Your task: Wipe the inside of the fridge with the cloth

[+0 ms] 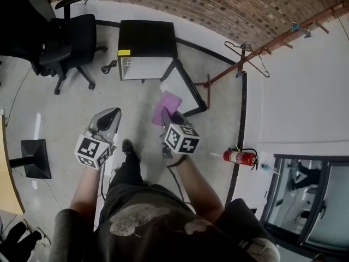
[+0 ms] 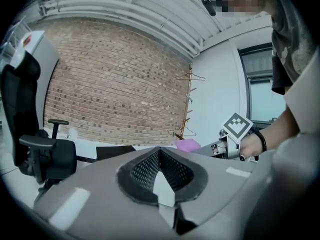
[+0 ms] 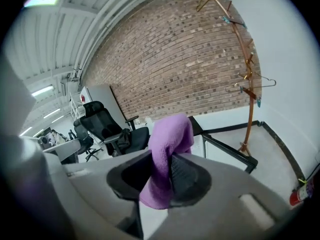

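Note:
The small fridge [image 1: 143,63] with a black top stands on the floor ahead, its door [image 1: 181,83] swung open to the right. My right gripper [image 1: 173,119] is shut on a purple cloth [image 1: 165,103], held in the air short of the fridge. In the right gripper view the cloth [image 3: 169,140] bulges up from between the jaws of the gripper [image 3: 167,160]. My left gripper [image 1: 110,113] hovers to the left, jaws shut with nothing between them [image 2: 160,151]. From it I see the cloth [image 2: 188,144] and the fridge top [image 2: 115,151].
A black office chair [image 1: 73,40] stands left of the fridge, with a cable [image 1: 109,66] on the floor between them. A copper coat rack [image 1: 245,59] with a hanger leans at the right wall. A red fire extinguisher [image 1: 240,157] lies near the wall. A black stand [image 1: 35,158] sits at left.

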